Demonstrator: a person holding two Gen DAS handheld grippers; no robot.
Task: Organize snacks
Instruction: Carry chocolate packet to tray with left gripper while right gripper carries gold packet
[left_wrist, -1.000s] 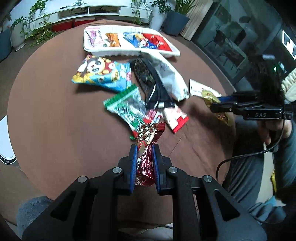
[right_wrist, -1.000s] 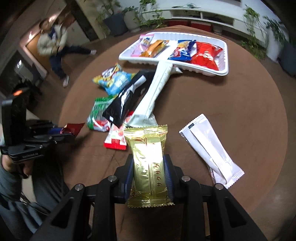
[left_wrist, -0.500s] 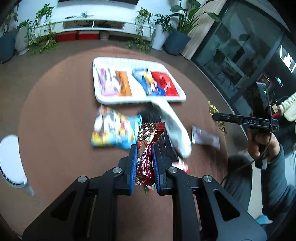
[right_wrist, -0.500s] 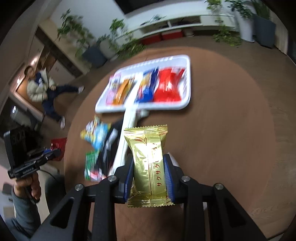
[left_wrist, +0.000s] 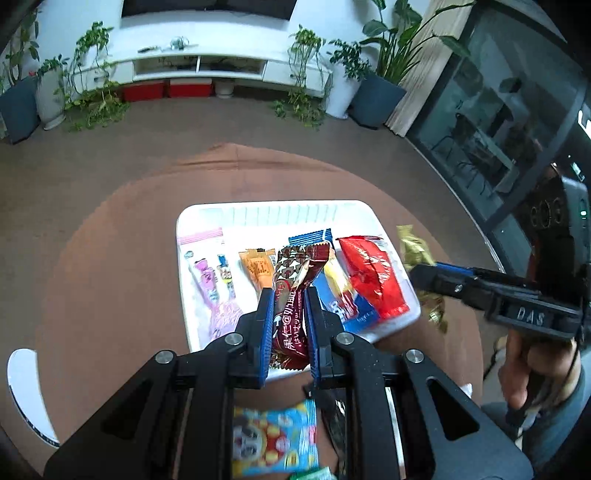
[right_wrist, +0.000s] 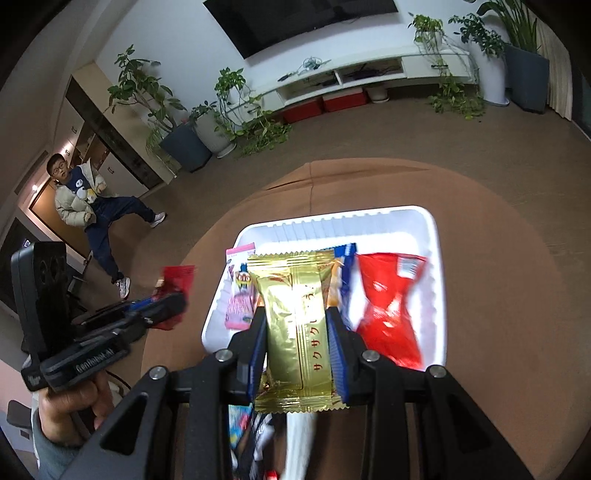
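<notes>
My left gripper (left_wrist: 289, 295) is shut on a dark red snack bar (left_wrist: 291, 314) and holds it above the near edge of the white tray (left_wrist: 273, 212). My right gripper (right_wrist: 295, 314) is shut on a gold snack packet (right_wrist: 295, 328) above the same tray (right_wrist: 369, 221). The tray holds a pink packet (left_wrist: 212, 288), an orange packet (left_wrist: 258, 269), a blue packet (left_wrist: 343, 299) and a red packet (left_wrist: 373, 280). The right gripper also shows in the left wrist view (left_wrist: 415, 275), beside the tray's right edge. The left gripper also shows in the right wrist view (right_wrist: 173, 301), left of the tray.
The tray sits on a round brown table (left_wrist: 110, 258). A colourful cartoon bag (left_wrist: 273, 443) and a dark packet (left_wrist: 334, 421) lie on the table under my left gripper. A white object (left_wrist: 22, 387) is at the table's left edge. A person (right_wrist: 85, 199) stands far left.
Both grippers have moved forward over the table with their snacks, from above the loose pile to above the white tray. Both stay shut.
</notes>
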